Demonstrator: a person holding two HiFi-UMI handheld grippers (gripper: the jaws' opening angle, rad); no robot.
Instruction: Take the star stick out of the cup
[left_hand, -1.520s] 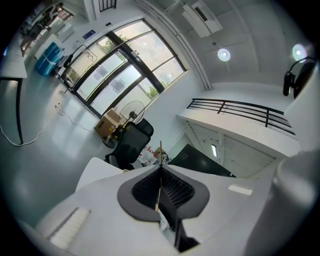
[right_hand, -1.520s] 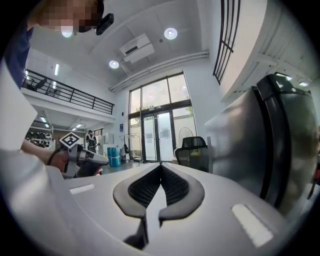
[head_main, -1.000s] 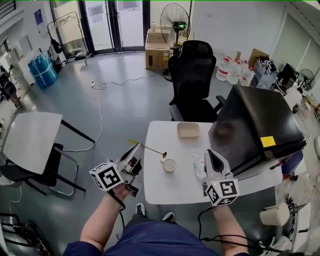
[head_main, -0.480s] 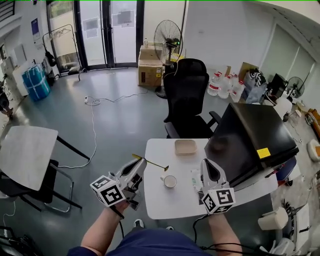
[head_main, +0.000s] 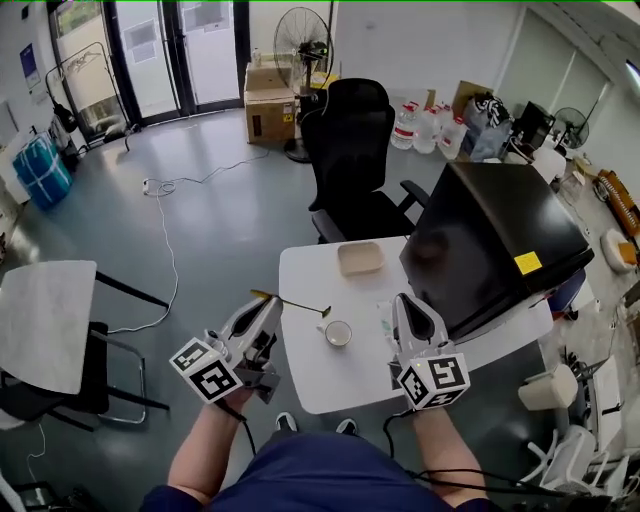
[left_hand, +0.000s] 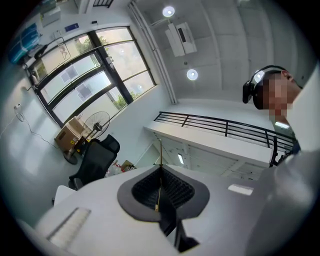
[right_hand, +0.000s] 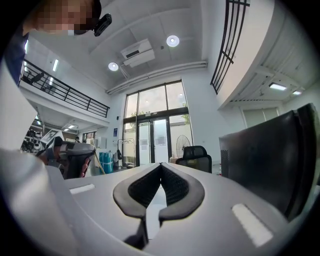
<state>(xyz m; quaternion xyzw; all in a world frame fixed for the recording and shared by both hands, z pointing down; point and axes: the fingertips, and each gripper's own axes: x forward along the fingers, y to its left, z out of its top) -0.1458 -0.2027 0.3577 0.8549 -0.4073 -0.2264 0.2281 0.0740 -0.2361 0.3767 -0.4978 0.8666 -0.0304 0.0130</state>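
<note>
Pinching star stick (head_main: 297, 303): left tongs (head_main: 271, 301), seemingly clear of cup (head_main: 337, 334).

Cup (head_main: 338, 333) on table (head_main: 330, 385), your 12. Tray (head_main: 360, 258) behind it, chair (head_main: 350, 150) beyond table. Star stick (head_main: 290, 302) at 11, in your left gripper (head_main: 270, 304), just left of cup. Right gripper (head_main: 406, 302) at 1, case (head_main: 500, 235) at 2.

Navy clothing (head_main: 320, 480); black cables (head_main: 244, 433) trailing from wrists.
</note>
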